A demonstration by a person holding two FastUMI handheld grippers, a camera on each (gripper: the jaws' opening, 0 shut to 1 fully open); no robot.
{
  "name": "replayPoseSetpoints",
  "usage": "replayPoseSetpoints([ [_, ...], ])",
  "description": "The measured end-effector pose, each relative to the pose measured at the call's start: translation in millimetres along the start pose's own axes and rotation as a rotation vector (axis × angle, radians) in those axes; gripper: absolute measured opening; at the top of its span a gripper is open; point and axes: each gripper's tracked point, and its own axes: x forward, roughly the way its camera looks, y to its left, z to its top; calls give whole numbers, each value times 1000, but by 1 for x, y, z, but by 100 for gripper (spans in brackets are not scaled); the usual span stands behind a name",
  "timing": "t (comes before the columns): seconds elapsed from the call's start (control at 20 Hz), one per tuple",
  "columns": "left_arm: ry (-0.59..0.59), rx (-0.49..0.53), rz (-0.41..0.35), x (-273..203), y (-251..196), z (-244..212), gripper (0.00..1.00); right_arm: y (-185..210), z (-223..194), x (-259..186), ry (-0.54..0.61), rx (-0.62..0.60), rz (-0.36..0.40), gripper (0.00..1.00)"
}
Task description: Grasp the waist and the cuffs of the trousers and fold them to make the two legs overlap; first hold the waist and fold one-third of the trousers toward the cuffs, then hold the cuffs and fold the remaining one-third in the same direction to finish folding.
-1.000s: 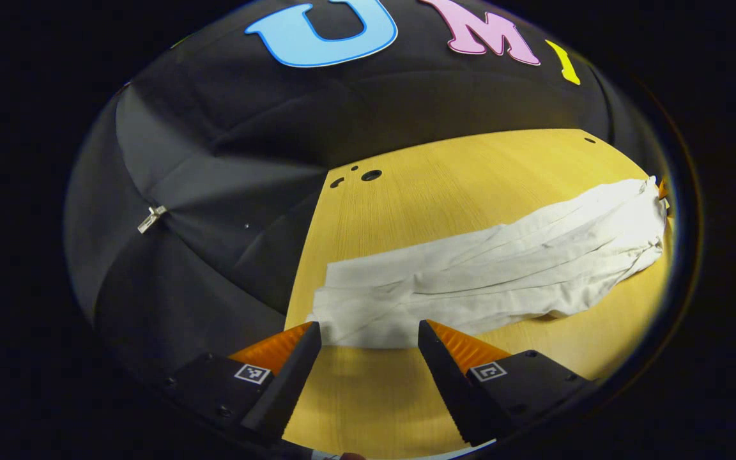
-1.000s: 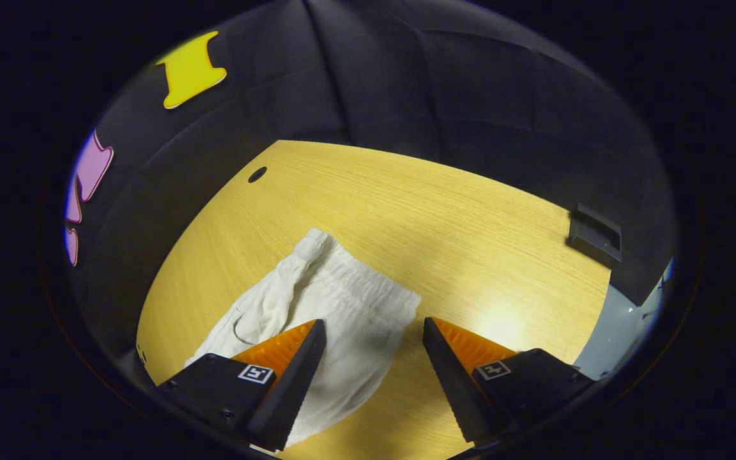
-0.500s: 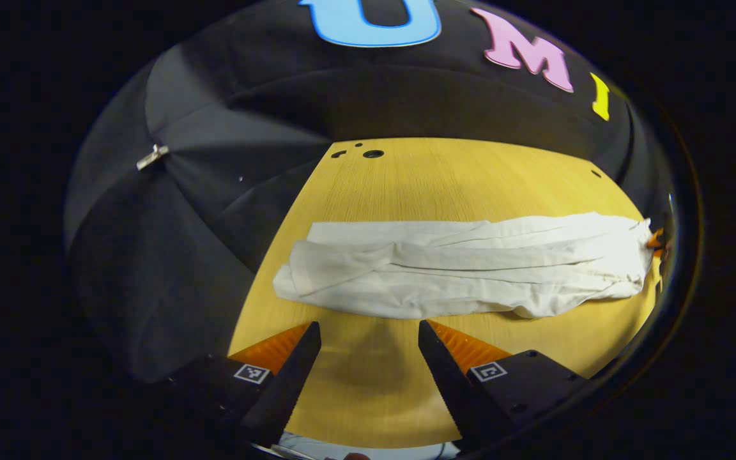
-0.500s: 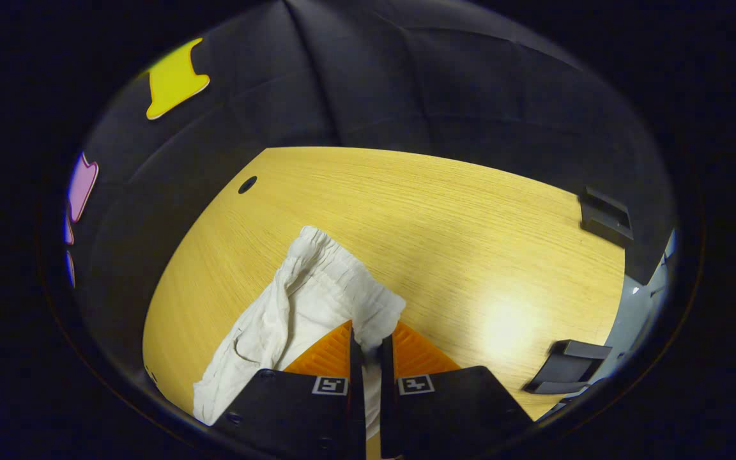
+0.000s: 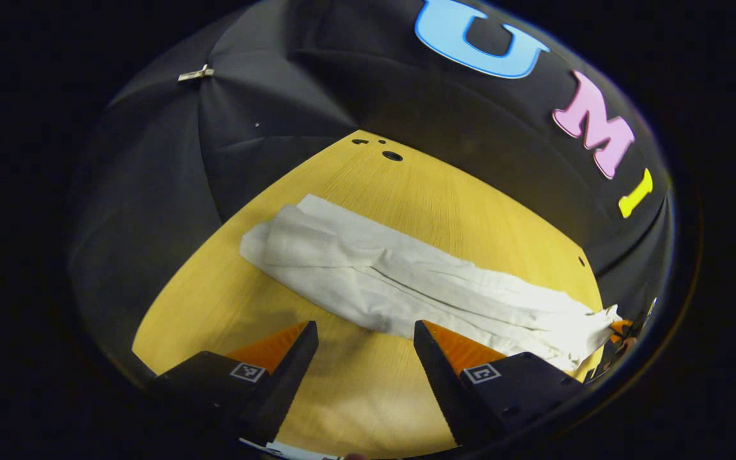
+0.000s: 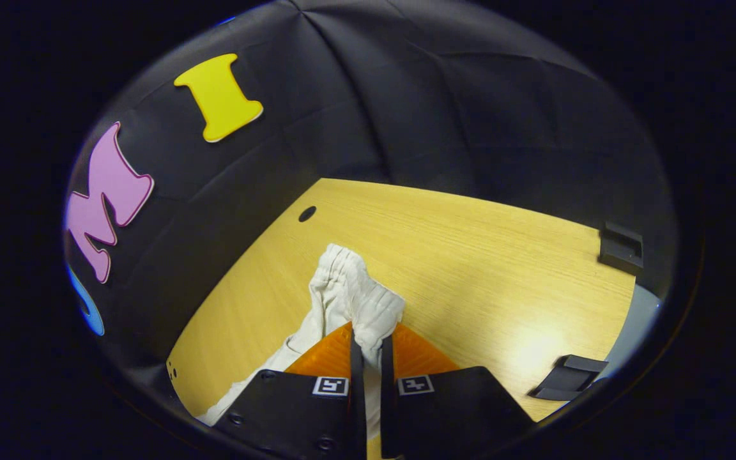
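On the surface (image 5: 406, 211) the trousers (image 5: 406, 281) lie as one long white strip, legs stacked, long axis running from upper left to lower right in the left gripper view. Their cuffs (image 5: 278, 233) sit close to the surface's left edge, with bare wood between the strip and the far edge. The left claw (image 5: 365, 335) hovers with its jaws apart over bare wood beside the strip's near edge, one tip just at the cloth, though I cannot tell whether it touches. The right claw (image 6: 368, 348) has its jaws pinched together on the gathered waist (image 6: 358, 297), which bunches upward. Right of the waist the surface (image 6: 502, 255) is open wood up to two dark brackets (image 6: 620, 246) along its right edge.
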Motion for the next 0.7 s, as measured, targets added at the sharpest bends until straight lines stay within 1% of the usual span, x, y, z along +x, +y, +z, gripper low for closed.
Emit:
replayPoseSetpoints([
  [0.05, 0, -28, -8, 5, -2, 3, 96, 2, 2, 1, -10, -13, 21, 13],
  [0.1, 0, -58, -16, 8, -4, 7, 92, 2, 3, 1, -20, -35, 39, 13],
  [0.15, -4, -87, -22, 13, -6, 9, 96, 2, 4, 0, -33, -65, 58, 13],
  [0.2, -12, -135, -28, 20, -7, 14, 96, 1, 4, -1, -43, -120, 86, 13],
  [0.25, -16, -167, -31, 25, -9, 17, 92, 2, 4, -1, -47, -149, 105, 13],
  [0.3, -19, -198, -32, 30, -9, 20, 96, 2, 5, -2, -53, -175, 119, 13],
  [0.45, -33, -300, -35, 37, -8, 29, 96, 7, 8, -4, -75, -252, 165, 13],
  [0.5, -42, -327, -38, 40, -7, 31, 96, 6, 6, -3, -83, -307, 184, 13],
  [0.65, -53, -373, -48, 41, -8, 36, 96, 7, 3, -3, -94, -437, 253, 13],
  [0.7, -52, -377, -51, 41, -8, 35, 92, 8, 3, -1, -98, -476, 279, 13],
])
